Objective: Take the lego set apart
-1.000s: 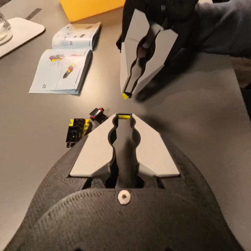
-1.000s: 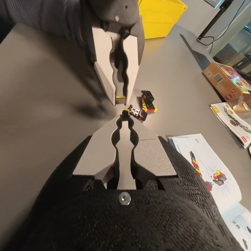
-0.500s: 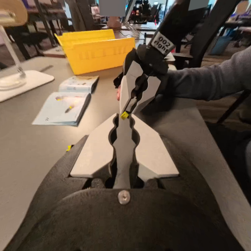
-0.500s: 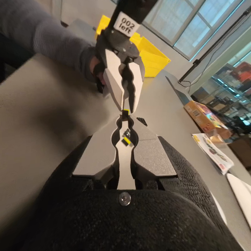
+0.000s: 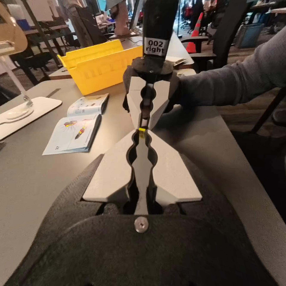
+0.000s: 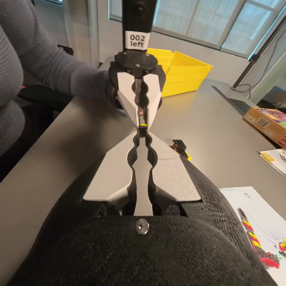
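So the two grippers have come up off the table and met tip to tip in the air. The left gripper point(image 5: 141, 134) is pinching a small yellow piece point(image 5: 141, 133), and the right gripper point(image 6: 142, 134) is clamped on its dark end point(image 6: 142, 131). Looks like a pull-apart is next. The rest of the lego set point(image 6: 180, 147) sits on the table point(image 6: 209, 123), beside the right gripper.

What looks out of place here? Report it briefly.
Nothing is spilled or damaged. The left tongs and right tongs meet tip to tip above the table, both pinching a small yellow piece. Loose lego pieces lie beside the right tongs.
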A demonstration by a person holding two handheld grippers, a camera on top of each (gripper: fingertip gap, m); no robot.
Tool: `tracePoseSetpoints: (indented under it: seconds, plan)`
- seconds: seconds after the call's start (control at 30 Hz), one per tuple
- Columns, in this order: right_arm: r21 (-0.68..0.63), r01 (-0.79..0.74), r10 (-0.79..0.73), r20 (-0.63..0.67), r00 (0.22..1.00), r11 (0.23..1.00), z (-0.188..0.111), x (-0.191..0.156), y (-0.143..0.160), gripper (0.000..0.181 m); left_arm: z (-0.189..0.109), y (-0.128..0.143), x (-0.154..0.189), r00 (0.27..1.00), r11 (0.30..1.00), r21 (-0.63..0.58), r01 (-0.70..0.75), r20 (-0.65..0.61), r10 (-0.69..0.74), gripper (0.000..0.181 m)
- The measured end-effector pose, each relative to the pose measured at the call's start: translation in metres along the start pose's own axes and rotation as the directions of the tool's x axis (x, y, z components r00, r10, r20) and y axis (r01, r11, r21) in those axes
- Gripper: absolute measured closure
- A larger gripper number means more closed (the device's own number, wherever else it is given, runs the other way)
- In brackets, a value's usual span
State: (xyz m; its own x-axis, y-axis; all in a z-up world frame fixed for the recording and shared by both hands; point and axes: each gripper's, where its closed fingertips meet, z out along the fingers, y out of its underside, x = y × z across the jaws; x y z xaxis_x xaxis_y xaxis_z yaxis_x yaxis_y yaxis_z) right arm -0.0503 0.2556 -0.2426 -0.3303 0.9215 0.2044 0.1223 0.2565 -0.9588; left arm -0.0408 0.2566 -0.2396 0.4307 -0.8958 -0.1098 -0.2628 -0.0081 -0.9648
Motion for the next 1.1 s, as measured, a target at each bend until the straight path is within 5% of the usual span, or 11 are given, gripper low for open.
tracePoseSetpoints:
  seconds: [0.1,0.23,0.43,1.1]
  plan:
    - [0.009,-0.025,0.025,-0.041,0.999,1.000,-0.014,0.011,0.002,0.181,-0.011,0.007,-0.024,0.988,0.998,-0.059,-0.037,0.149,0.046,0.175]
    - [0.071,-0.078,0.086,-0.118,0.989,0.994,-0.033,0.031,-0.003,0.181,-0.035,-0.006,-0.035,0.986,0.994,0.075,0.084,0.137,-0.094,0.176]
    - [0.021,-0.080,0.082,-0.123,0.989,0.997,0.002,0.020,-0.003,0.158,-0.003,0.002,-0.021,0.985,0.988,0.032,0.151,0.079,-0.153,0.175]
    - [0.115,-0.288,0.288,0.018,0.958,0.951,-0.001,0.012,-0.016,0.176,-0.006,-0.016,-0.011,0.955,0.941,0.162,0.296,-0.080,-0.287,0.176]
